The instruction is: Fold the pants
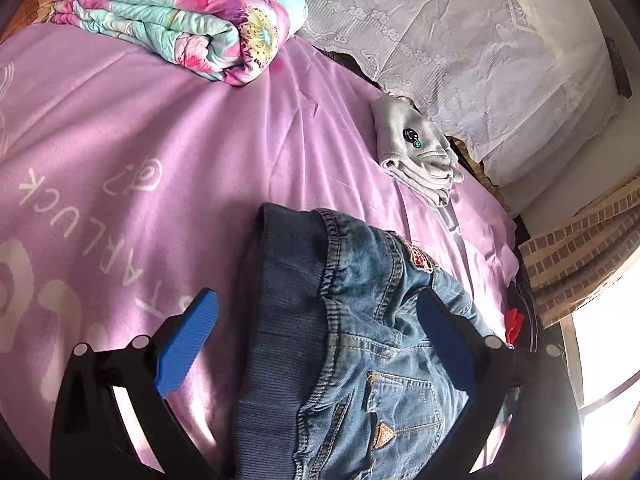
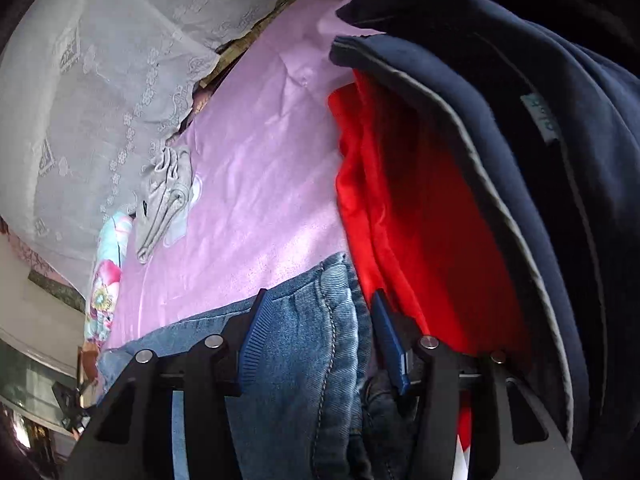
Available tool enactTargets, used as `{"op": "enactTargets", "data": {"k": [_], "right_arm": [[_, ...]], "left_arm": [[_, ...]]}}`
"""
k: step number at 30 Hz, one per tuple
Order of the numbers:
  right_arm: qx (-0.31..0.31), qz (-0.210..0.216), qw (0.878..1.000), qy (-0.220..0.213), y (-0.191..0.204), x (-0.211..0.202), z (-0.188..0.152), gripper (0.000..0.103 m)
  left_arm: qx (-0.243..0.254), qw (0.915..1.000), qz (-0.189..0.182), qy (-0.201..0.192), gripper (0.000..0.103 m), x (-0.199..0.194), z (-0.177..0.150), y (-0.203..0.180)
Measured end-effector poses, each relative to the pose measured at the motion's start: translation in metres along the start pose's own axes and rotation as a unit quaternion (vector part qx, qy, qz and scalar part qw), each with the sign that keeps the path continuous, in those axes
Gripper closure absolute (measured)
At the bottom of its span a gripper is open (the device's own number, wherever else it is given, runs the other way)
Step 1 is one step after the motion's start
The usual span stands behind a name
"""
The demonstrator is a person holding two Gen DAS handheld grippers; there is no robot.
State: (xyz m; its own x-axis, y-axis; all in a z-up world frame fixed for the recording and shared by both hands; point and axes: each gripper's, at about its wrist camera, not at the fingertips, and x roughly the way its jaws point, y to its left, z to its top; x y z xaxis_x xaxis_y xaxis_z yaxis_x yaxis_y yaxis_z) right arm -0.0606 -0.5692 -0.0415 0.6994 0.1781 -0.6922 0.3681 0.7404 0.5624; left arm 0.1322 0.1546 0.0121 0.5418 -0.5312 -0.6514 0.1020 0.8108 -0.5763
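Denim pants (image 1: pixel 360 340) lie on the lilac bed (image 1: pixel 140 140). We hold the left claw (image 1: pixel 320 344) wide apart around the waistband and the right claw (image 2: pixel 320 340) apart around a hem, ready for gripping.

Bedroom in a home. Under and ahead of my left claw (image 1: pixel 318 344): a bed spread with a lilac printed sheet (image 1: pixel 132 136). Far ahead and to the left of that claw: a folded floral quilt (image 1: pixel 180 20) lying on the sheet. Ahead and to its right: a small folded grey garment (image 1: pixel 420 152), and past it a pale embroidered pillow (image 1: pixel 460 40) at the bed's edge. Far right of the claw: a brick-patterned curtain (image 1: pixel 580 256) beside a bright window (image 1: pixel 608 368). Just right of my right claw (image 2: pixel 318 334): a heap of red and navy clothing (image 2: pixel 460 168) on the same sheet.
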Motion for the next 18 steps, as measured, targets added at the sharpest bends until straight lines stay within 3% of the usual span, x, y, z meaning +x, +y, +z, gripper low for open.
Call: {"op": "enactTargets", "data": {"k": [1, 3, 6, 12, 17, 18], "right_arm": [[-0.020, -0.009, 1.000, 0.000, 0.006, 0.003, -0.002, 0.069], [-0.055, -0.032, 0.998, -0.024, 0.011, 0.005, -0.011, 0.080], [-0.086, -0.041, 0.993, -0.062, 0.012, 0.003, -0.023, 0.081], [-0.069, -0.025, 0.995, -0.060, 0.003, 0.003, -0.016, 0.080], [-0.064, -0.019, 0.996, -0.064, 0.002, 0.002, -0.018, 0.079], [-0.064, -0.020, 0.996, -0.065, 0.002, 0.002, -0.019, 0.080]], "left_arm": [[0.001, 1.0000, 0.004, 0.002, 0.006, 0.002, 0.003, -0.001], [0.002, 0.9999, 0.011, 0.011, 0.006, 0.009, 0.009, -0.002], [0.004, 0.9992, 0.022, 0.033, 0.006, 0.024, 0.016, -0.005], [0.020, 0.9972, 0.040, 0.059, 0.006, 0.048, 0.031, -0.011], [-0.042, 0.9923, -0.047, 0.106, 0.007, 0.077, 0.041, 0.006], [-0.052, 0.9903, -0.065, 0.111, 0.018, 0.080, 0.037, 0.007]]}}
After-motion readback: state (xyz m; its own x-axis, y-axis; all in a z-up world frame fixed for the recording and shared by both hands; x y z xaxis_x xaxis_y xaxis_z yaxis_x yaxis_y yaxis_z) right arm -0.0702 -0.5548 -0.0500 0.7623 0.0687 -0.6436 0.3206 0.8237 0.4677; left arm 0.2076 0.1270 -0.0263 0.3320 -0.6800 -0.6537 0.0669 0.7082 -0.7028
